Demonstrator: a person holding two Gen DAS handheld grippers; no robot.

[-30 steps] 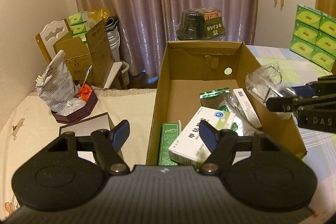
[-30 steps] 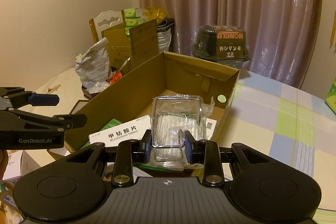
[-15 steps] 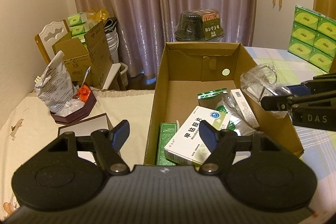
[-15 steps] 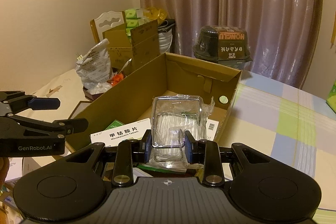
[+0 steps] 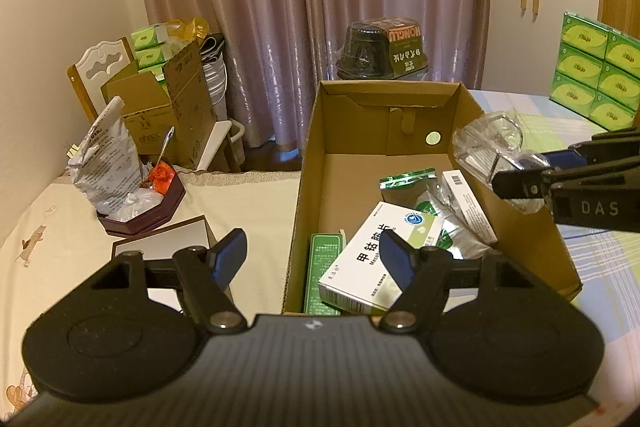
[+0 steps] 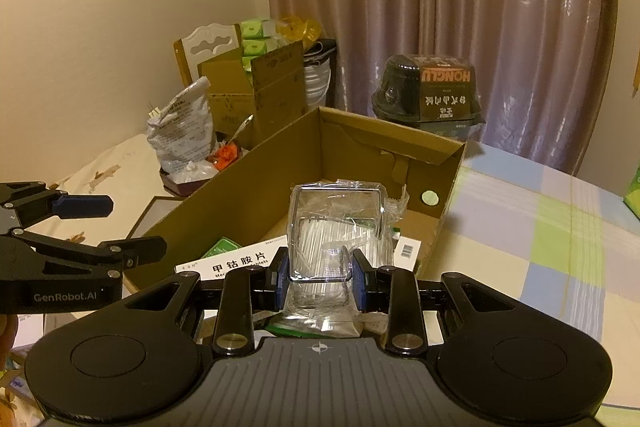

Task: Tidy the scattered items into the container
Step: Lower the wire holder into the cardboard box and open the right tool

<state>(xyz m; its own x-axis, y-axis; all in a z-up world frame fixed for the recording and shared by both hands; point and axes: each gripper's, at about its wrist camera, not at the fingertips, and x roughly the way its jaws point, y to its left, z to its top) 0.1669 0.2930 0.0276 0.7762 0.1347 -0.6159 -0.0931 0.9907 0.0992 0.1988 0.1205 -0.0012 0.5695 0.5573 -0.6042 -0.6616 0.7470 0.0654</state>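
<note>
- Right wrist view: the right gripper (image 6: pixel 319 277) squeezes a clear packet (image 6: pixel 336 227) and holds it over the near end of the box (image 6: pixel 384 139).
- It may be a pack of thin sticks; hard to tell.
- The left gripper (image 5: pixel 312 259) is spread wide, holding nothing, near the box's front edge.
- A white carton (image 5: pixel 372 259) lies inside the box.

Mauve curtains (image 5: pixel 320 7) across back w/ cream wall (image 6: pixel 120 7) left, warm dim light.

My cardboard box (image 5: pixel 308 187) is sitting on what is probably a bed: a cream cover (image 5: pixel 248 203) is carrying the maroon tray (image 5: pixel 148 219), a checked sheet (image 6: pixel 540 227) lying opposite.
</note>
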